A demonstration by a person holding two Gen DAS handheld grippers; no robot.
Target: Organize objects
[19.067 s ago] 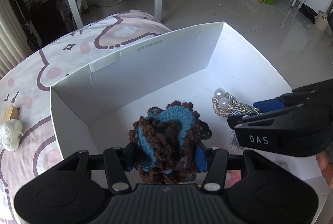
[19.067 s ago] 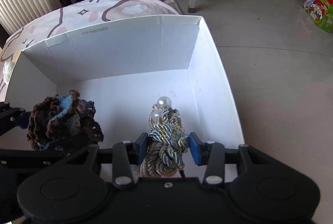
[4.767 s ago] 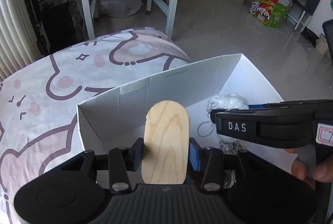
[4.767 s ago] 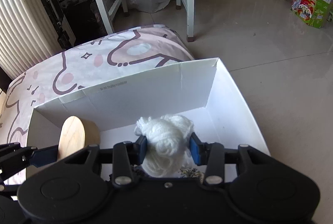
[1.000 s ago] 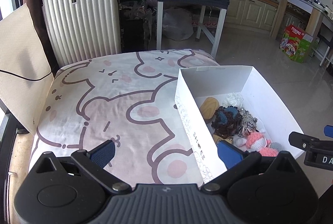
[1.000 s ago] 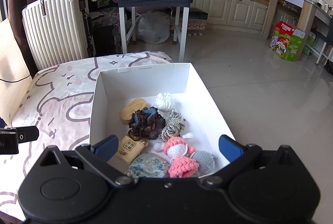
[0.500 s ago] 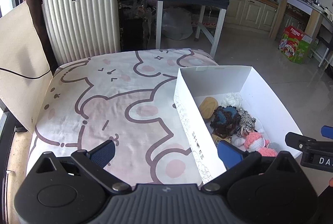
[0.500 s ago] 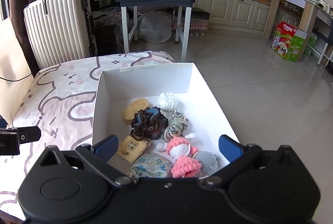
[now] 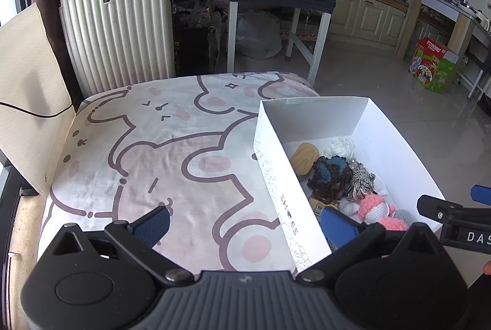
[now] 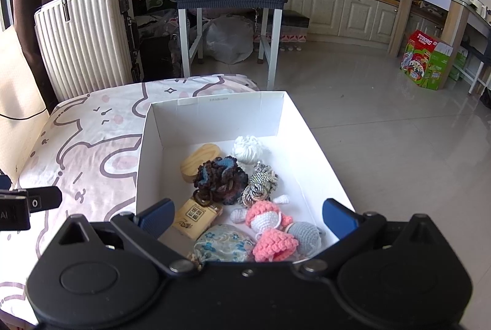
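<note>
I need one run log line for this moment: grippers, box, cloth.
left gripper: open, empty | right gripper: open, empty | box: holds small items | cloth: bare | stage: sorting looks done

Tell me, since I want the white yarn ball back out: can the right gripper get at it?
Probably yes. The right gripper is open above the open-topped box, and the white yarn ball lies uncovered near the far wall.

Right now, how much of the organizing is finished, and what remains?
It looks finished: the wooden piece, white yarn ball, brown-blue crochet and pink doll lie inside the white box. Left gripper and right gripper are open and hold nothing. No loose item shows on the sheet.
</note>
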